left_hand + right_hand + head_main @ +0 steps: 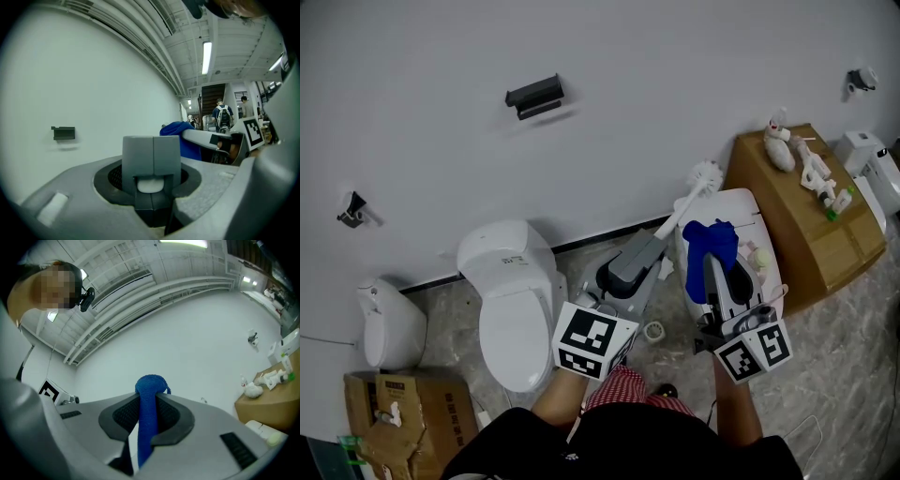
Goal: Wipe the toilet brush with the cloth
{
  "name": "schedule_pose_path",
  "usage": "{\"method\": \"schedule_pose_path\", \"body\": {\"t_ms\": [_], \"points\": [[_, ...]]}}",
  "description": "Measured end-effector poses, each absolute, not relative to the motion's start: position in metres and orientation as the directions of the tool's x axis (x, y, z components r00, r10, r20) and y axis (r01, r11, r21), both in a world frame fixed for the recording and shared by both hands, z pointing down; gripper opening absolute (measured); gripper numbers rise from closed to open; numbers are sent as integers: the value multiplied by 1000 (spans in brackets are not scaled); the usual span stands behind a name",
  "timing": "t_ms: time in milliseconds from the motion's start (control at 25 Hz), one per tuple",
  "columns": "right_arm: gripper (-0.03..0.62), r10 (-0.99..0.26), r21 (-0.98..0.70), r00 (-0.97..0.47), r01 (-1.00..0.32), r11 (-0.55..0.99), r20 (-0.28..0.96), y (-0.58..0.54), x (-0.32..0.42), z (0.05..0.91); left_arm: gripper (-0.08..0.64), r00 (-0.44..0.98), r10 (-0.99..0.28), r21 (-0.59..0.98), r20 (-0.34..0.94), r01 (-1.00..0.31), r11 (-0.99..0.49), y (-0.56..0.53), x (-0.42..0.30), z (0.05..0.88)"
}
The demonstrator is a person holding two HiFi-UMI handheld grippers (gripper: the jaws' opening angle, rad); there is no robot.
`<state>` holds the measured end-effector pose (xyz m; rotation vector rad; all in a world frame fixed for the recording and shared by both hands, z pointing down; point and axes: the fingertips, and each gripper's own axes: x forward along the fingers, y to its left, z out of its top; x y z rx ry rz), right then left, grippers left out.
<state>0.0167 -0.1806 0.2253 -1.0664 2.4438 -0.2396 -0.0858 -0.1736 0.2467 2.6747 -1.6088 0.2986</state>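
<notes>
Right now your left gripper (628, 267) is clenched on the grey grip of the toilet brush (682, 208). The brush's white bristle head points up toward the wall, to the right of the toilet (514, 314). Your right gripper (719, 272) is pinched shut on the blue cloth (711, 246), which bunches above its jaws just beside the brush shaft, further right of the toilet.

We wear a black top (581, 455), red-and-white checked shorts (628, 386), our left gripper (623, 272) and right gripper (719, 281) show pale grey moulded shells, dark textured jaw pads, our left marker cube (592, 339) and right marker cube (755, 350) white with black squares
</notes>
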Motion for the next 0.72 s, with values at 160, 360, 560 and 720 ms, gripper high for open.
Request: {"method": "schedule_pose_path", "body": {"t_ms": [160,360,560,720], "points": [[64,-715,-321,-597,-640,698,-364,-176,20,215,163,465,-873,-100,144,-871,-481,-167,-78,234],[64,-698,-310,-600,-628,713,-391,-168,23,204,163,485,-867,-113,115,-860,-497,-158,-70,219],[64,-680,-292,-602,-620,728,-418,-160,26,193,163,492,-866,-151,92,-853,-500,-148,-60,207],[64,-667,-283,-604,-611,739,-437,-153,26,185,163,499,-864,-160,73,-849,-504,-141,-55,197]]}}
